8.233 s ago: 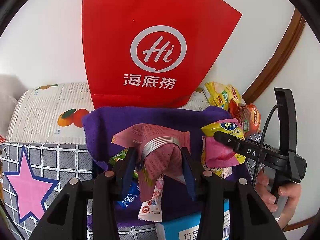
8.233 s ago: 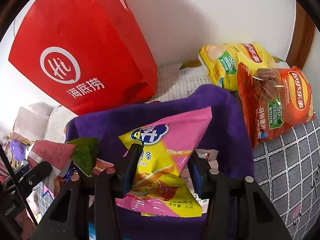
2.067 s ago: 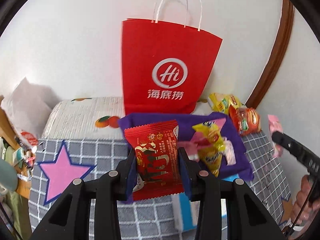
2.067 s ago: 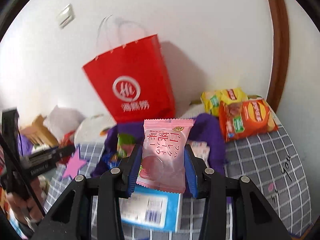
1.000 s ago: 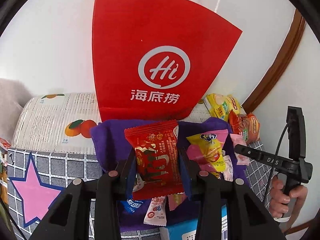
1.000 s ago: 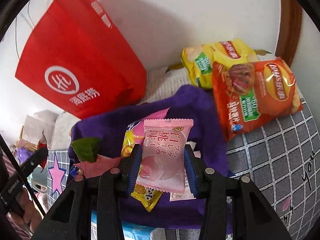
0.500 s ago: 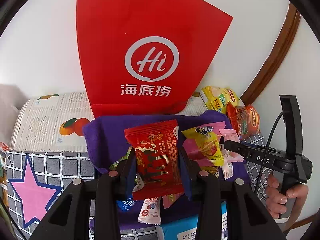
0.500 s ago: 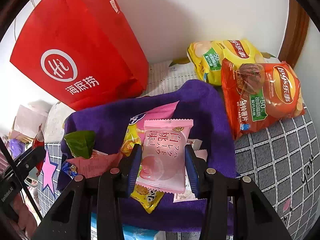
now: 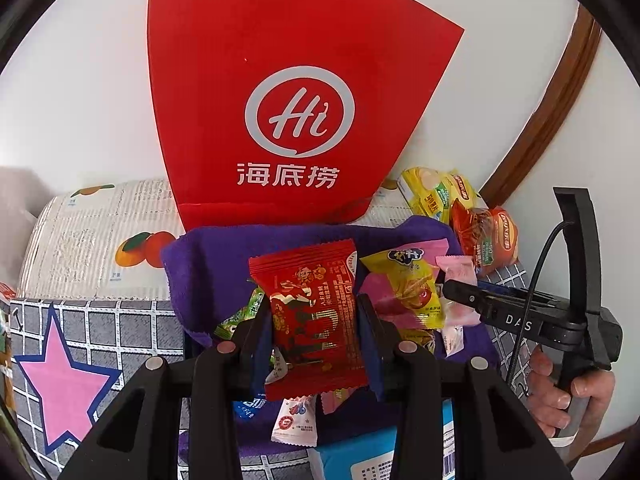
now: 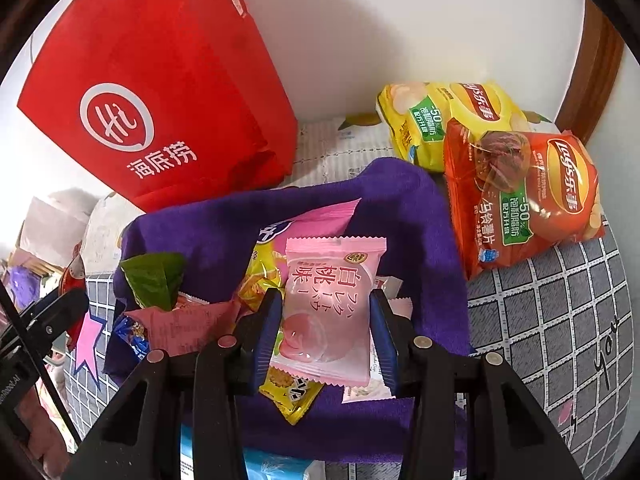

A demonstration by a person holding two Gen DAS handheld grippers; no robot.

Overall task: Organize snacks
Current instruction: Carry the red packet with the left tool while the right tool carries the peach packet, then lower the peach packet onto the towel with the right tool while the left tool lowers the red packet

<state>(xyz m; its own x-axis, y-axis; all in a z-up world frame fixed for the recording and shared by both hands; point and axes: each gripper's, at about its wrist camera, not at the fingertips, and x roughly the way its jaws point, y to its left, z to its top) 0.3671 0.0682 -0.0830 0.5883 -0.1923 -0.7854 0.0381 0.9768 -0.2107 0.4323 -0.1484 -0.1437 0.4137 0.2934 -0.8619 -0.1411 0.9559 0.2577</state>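
The jaws of the left gripper point(image 9: 316, 330) are closed on a red packet point(image 9: 312, 320), which is held upright between the 2 blue pads above a purple cloth point(image 9: 216, 256). The jaws of the right gripper point(image 10: 326, 334) are opening, with a pink packet point(image 10: 328, 308) between them; its sides are met by both pads, and it is held upright over the same cloth point(image 10: 416, 240).

On the cloth a pile of small snacks is seen. A yellow-and-pink bag point(image 9: 404, 288) lies just right of the red packet in the left view, and behind the pink packet in the right view point(image 10: 264, 268). A green wrapper point(image 10: 154, 278) and a dusty-pink wrapper point(image 10: 188, 326) lie at the left of the pile. A small white sachet point(image 9: 294, 420) is seen below the red packet.

Behind the cloth a red paper bag point(image 9: 296, 112) is stood against the white wall. To the right of the cloth, 2 crisp bags are laid together: a yellow one point(image 10: 444, 120) at the back and an orange one point(image 10: 528, 196) overlapping its front edge.

A grey checked cover point(image 10: 560, 312) with a pink star point(image 9: 60, 376) is spread under everything. The right gripper is seen in the left view, gripped by a hand point(image 9: 568, 392) at the lower right.
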